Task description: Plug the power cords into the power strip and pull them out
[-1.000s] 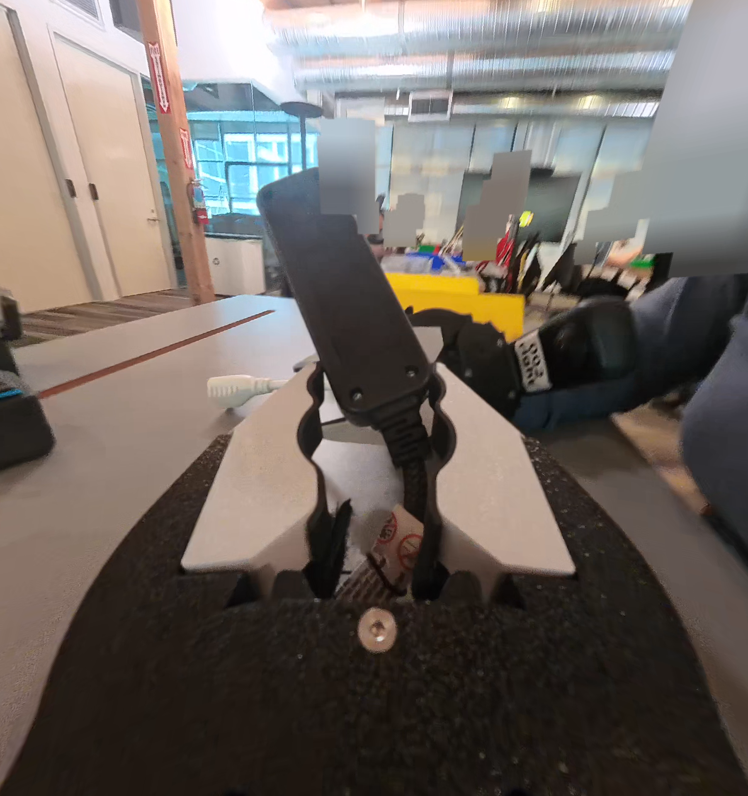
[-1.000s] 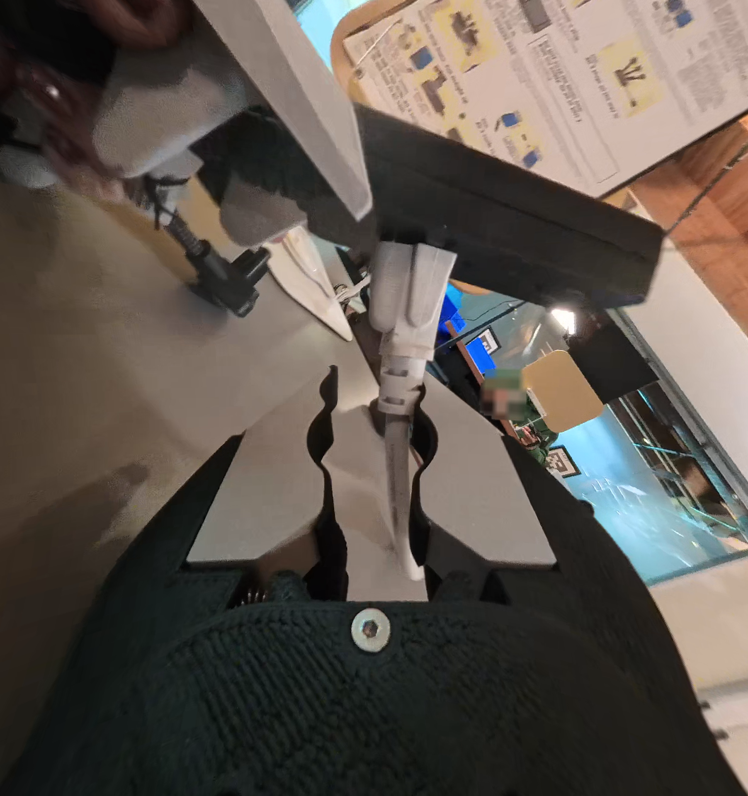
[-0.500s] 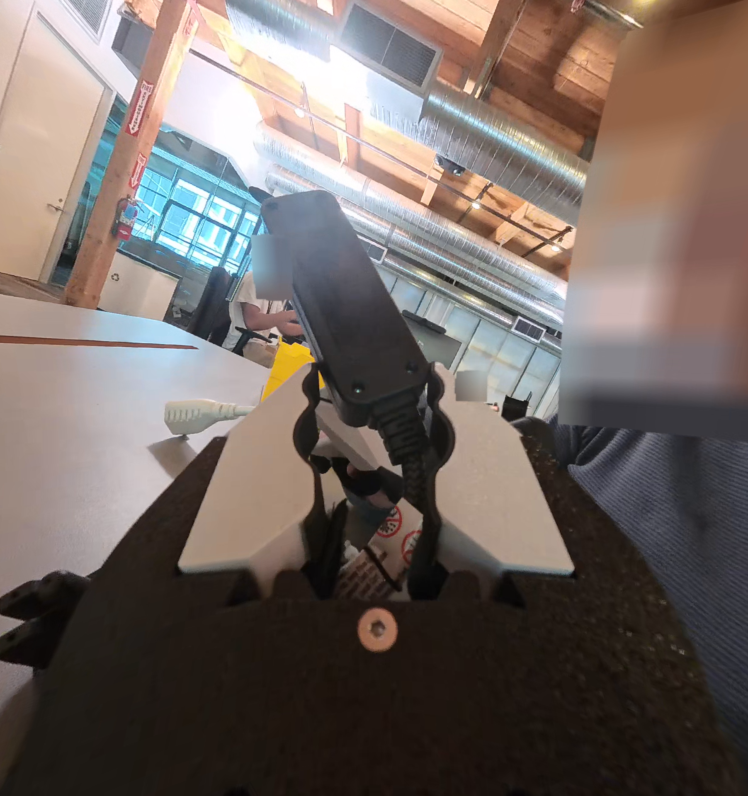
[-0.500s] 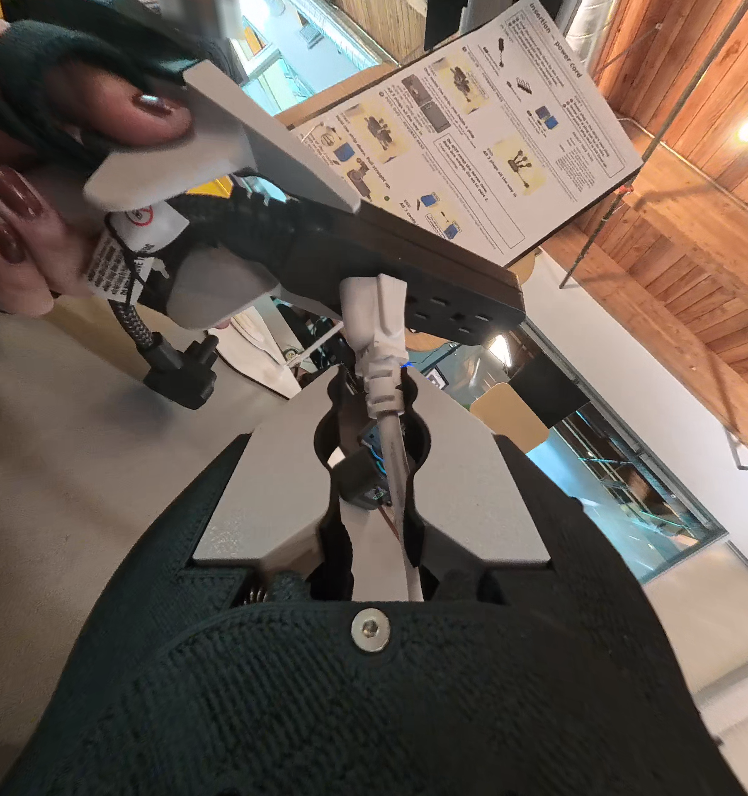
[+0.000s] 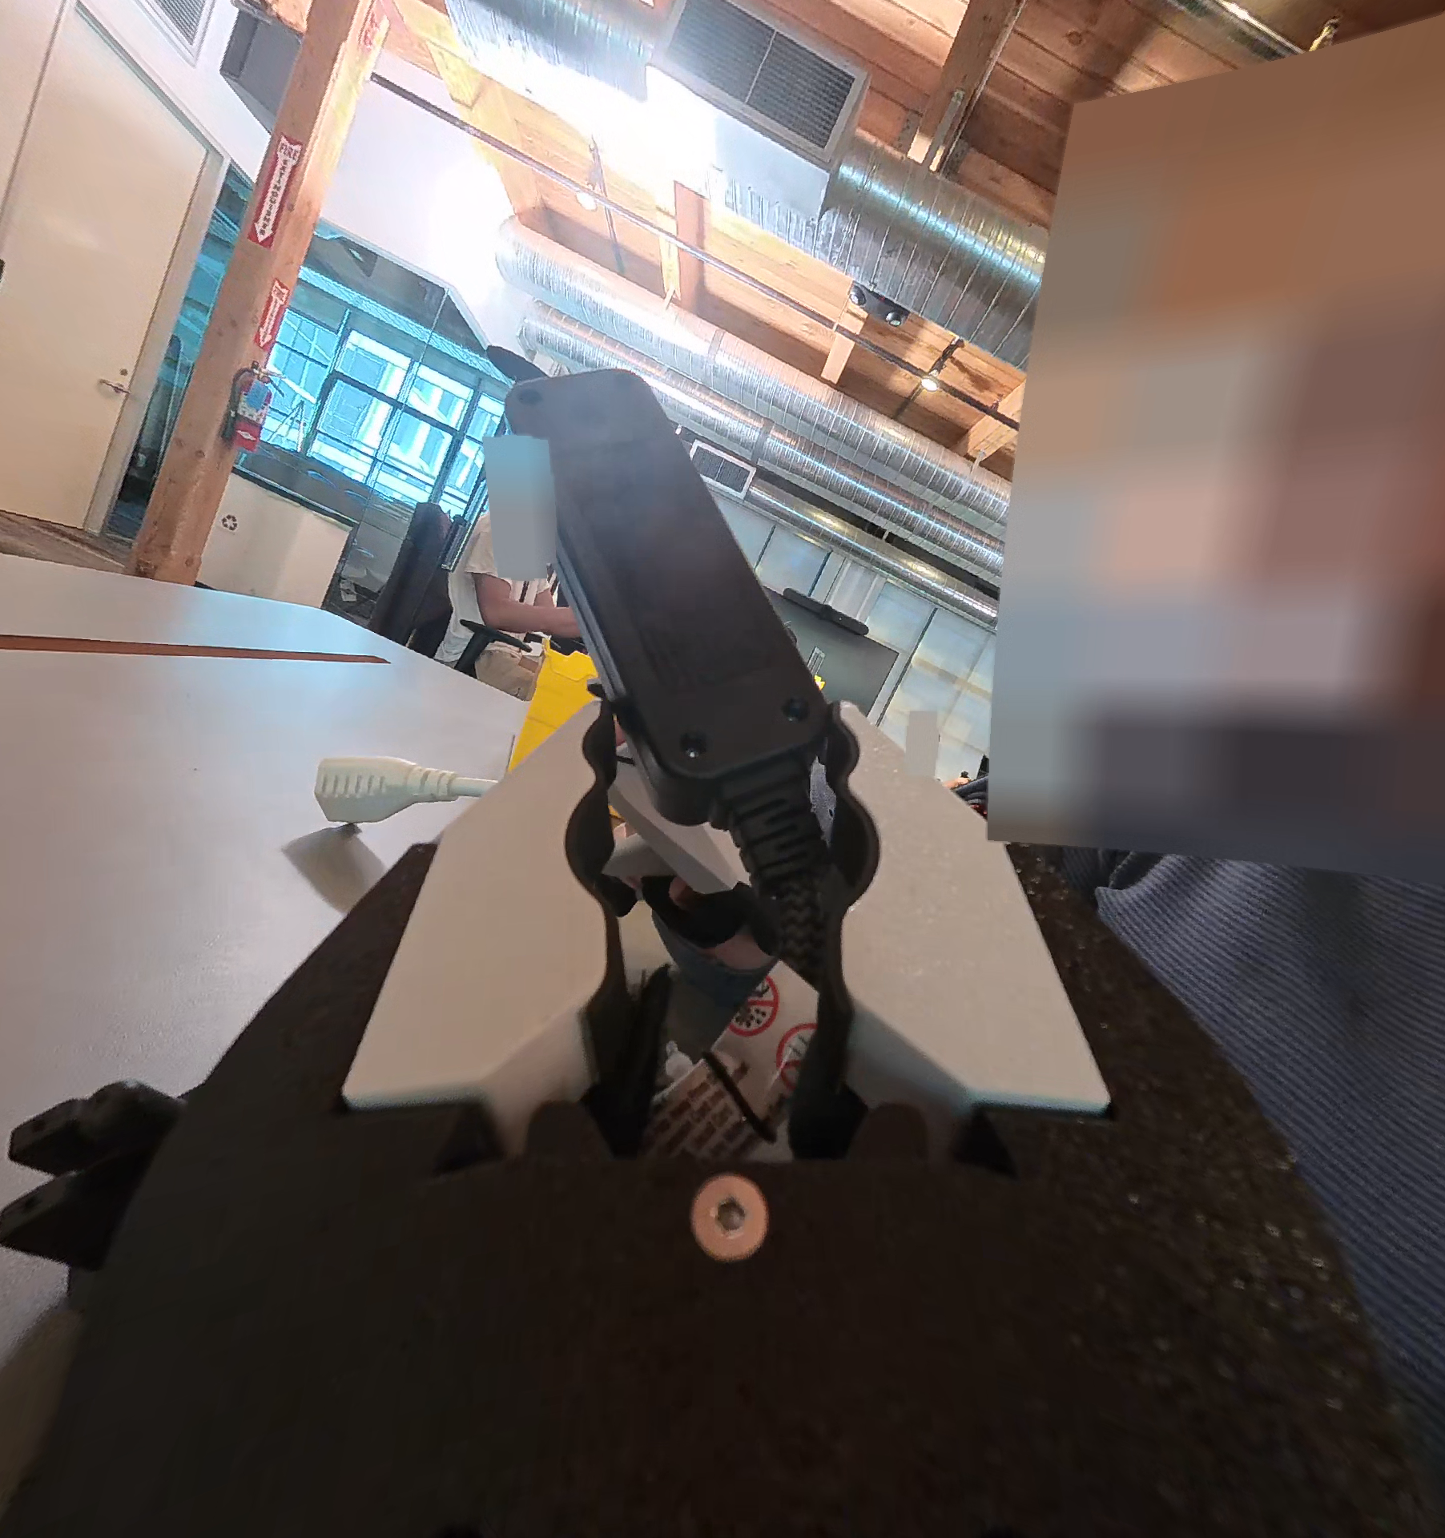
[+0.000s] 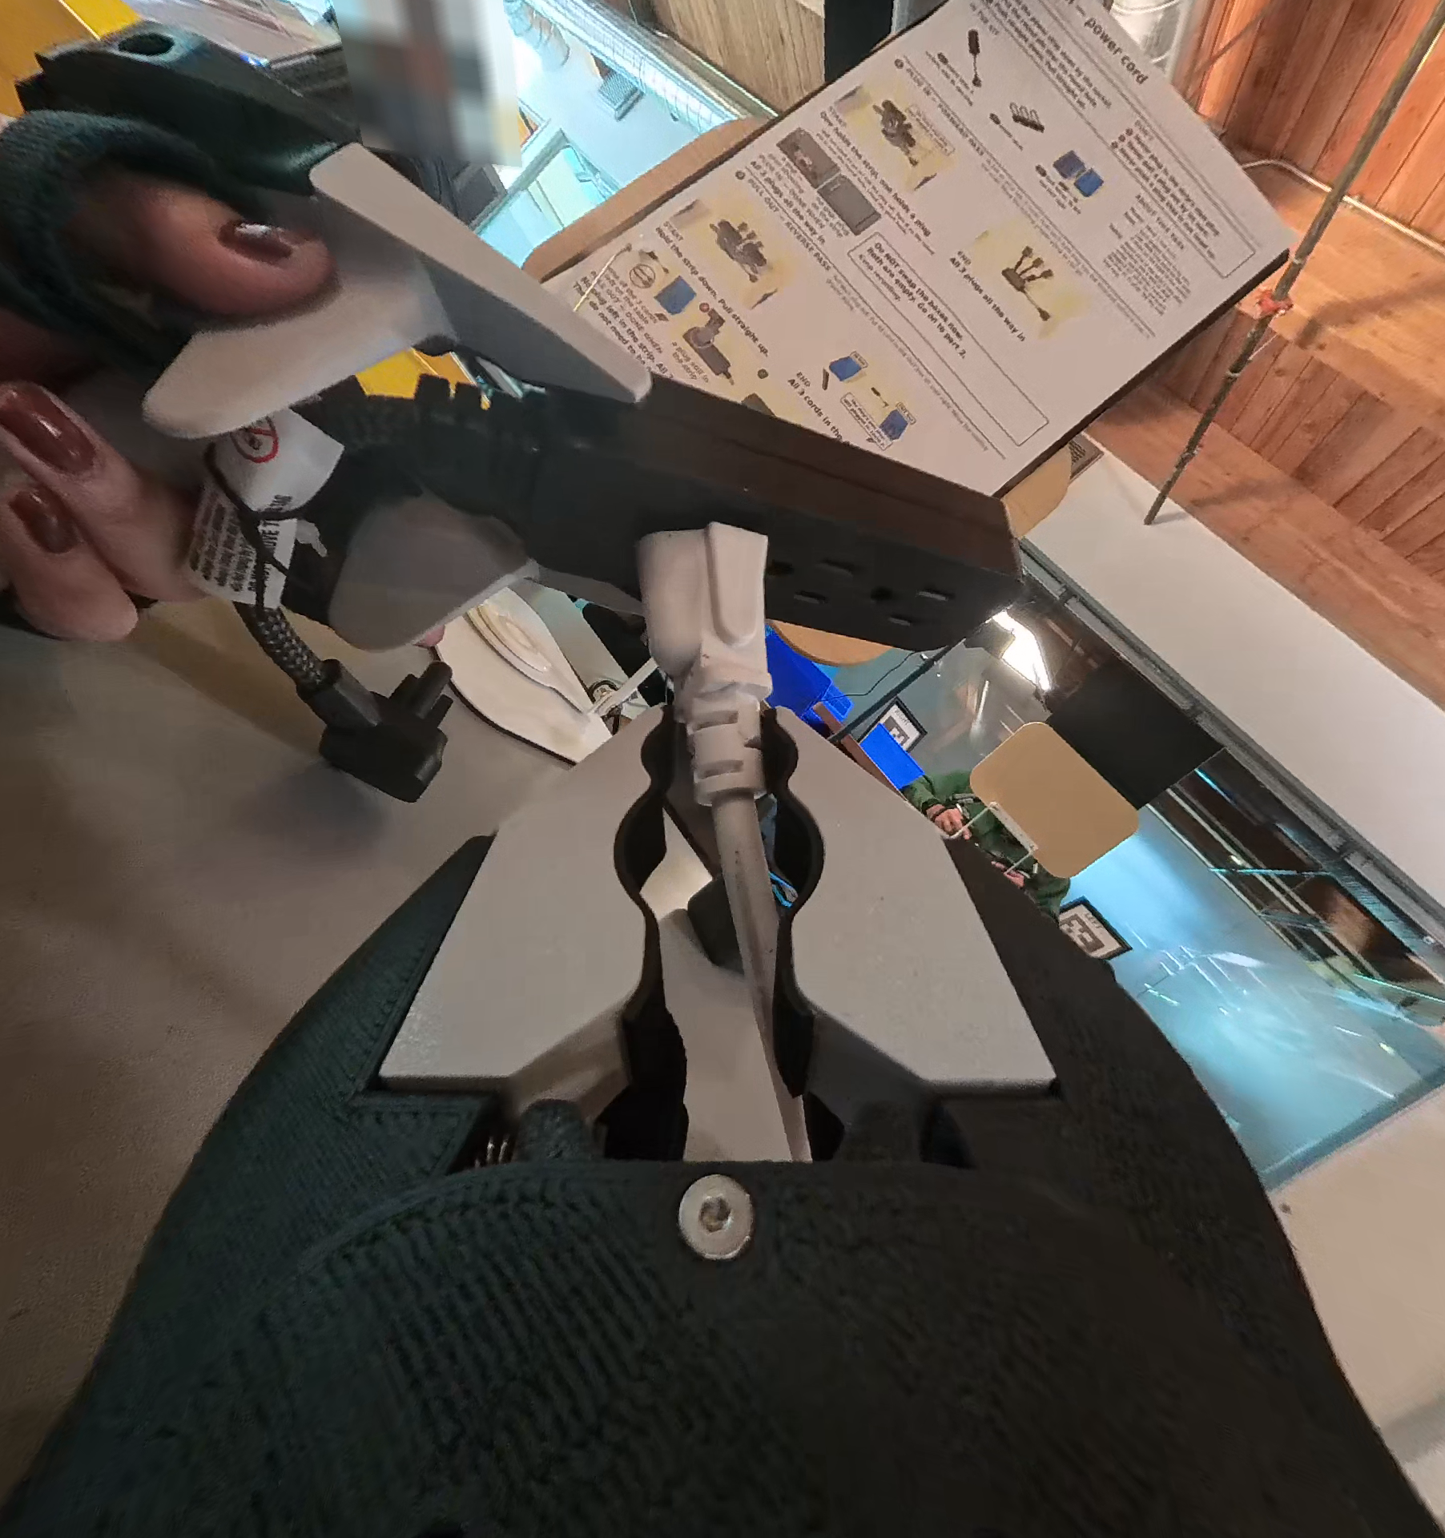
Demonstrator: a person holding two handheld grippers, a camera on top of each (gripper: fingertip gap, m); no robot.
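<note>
A: Right gripper is pinching the white plug low on its ribbed collar, the jaws nearly pressed together, with the white cord running back between them toward the camera. It is clamping, not resting.

B: And the plug against the power strip?

A: Sitting flush in the outlet nearest the strip's corded end. The other outlets, farther along the strip, are showing empty. A second ago the strip was lying lower, near the table; now both tools are carrying it tilted up in the air, plug seated throughout. I am reading that as one insertion done, with either a pull-out or the next cord coming.

B: Left gripper?

A: Closed on the strip's corded end, the jaws squeezing its sides just above the strain relief, braided black cord dropping between them. From the right wrist view, the same jaws are bracing the strip's back and face.

B: Anything past the strip?

A: Strip's own black plug is hanging below it, touching the table. Farther out, another white plug is lying loose on the table, left of the strip, well apart.
</note>
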